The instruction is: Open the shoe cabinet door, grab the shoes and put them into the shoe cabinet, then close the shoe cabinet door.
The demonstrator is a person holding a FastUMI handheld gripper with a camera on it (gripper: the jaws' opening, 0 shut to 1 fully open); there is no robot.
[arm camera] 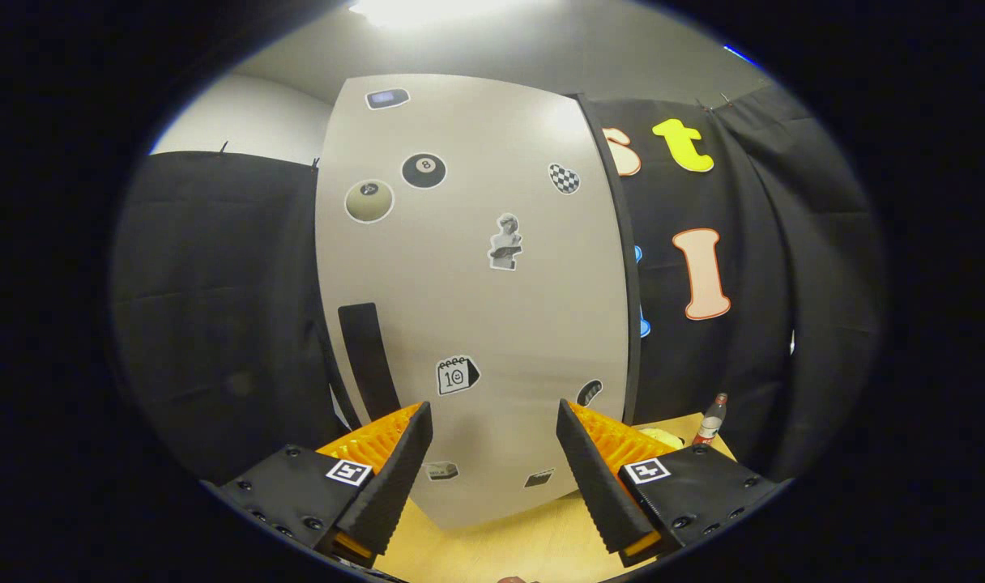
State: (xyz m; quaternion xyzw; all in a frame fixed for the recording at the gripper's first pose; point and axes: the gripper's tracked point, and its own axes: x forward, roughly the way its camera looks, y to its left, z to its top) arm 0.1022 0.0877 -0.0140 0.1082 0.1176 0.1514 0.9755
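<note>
The shoe cabinet's white door point(476, 308) stands just ahead of my fingers, covered in several stickers. A black vertical handle point(368, 360) sits near the door's left edge, just above and beyond my left finger point(395, 478). My gripper point(492, 437) is open, the two black-padded orange fingers spread wide with nothing between them. The door looks shut against the cabinet. A pale rounded thing point(661, 438), perhaps part of a shoe, peeks out behind my right finger point(598, 478) on the wooden surface.
A wooden tabletop point(501, 551) lies under the fingers. A small bottle with a red cap point(711, 421) stands to the right of the cabinet, beyond the right finger. Black cloth walls hang on both sides of the cabinet.
</note>
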